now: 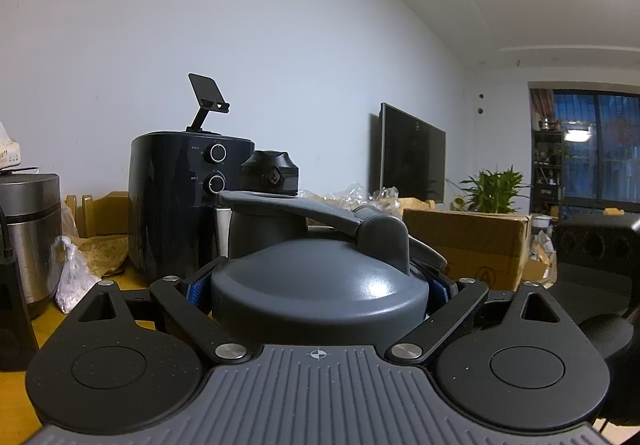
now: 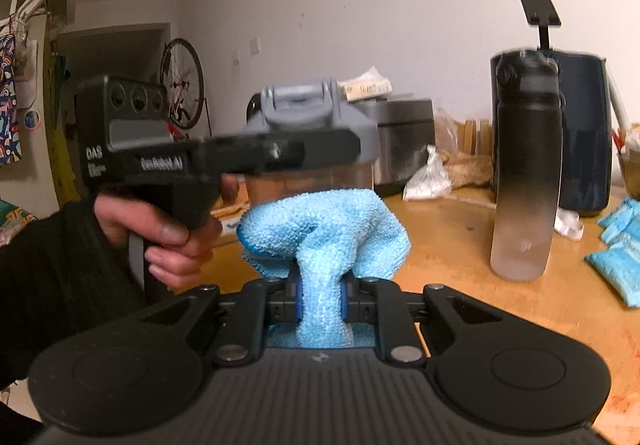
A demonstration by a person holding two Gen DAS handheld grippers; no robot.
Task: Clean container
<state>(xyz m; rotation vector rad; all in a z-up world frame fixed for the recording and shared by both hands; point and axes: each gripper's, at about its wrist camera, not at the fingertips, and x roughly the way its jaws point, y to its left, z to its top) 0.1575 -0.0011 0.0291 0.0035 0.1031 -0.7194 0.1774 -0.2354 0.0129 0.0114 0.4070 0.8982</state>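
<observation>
My left gripper (image 1: 318,291) is shut on the grey lid of the container (image 1: 320,285), which fills the space between its blue pads. In the right wrist view the container (image 2: 320,141) has a grey lid with a handle and a clear body, held off the table by the left gripper (image 2: 224,155) in a hand. My right gripper (image 2: 320,299) is shut on a light blue microfibre cloth (image 2: 324,229), which bunches up just below and in front of the container.
A black-to-clear water bottle (image 2: 524,165) stands on the wooden table (image 2: 460,277). Behind are a dark air fryer (image 1: 176,201), a steel rice cooker (image 1: 32,229), a cardboard box (image 1: 472,241), a white bag (image 2: 428,181) and blue packets (image 2: 620,257).
</observation>
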